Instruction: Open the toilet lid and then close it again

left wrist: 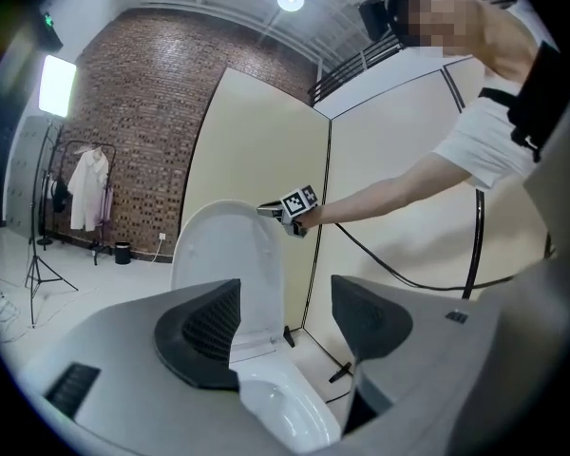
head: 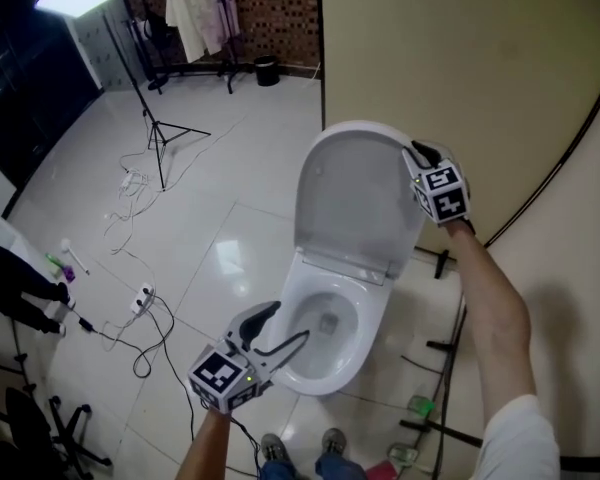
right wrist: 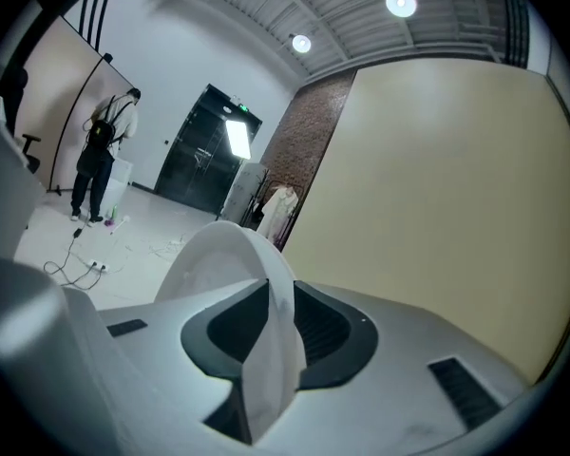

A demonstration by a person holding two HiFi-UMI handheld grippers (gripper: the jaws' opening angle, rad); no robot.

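R gripper (head: 412,154): clamped on top rim of lid (head: 355,203) | lid: upright, long axis running down from claw to hinge | L gripper (head: 278,330): jaws apart, nothing held, low beside bowl (head: 325,340), well apart from lid | judged: closing to be done by R, the nearer hand.

The head view looked steeply down on the toilet bowl (head: 292,308), with the raised toilet lid (head: 355,193) at its twelve o'clock. The left gripper view faced that lid from the bowl's seven o'clock, close by. The right gripper view sat hard against the lid's rim. All three shared the lid.
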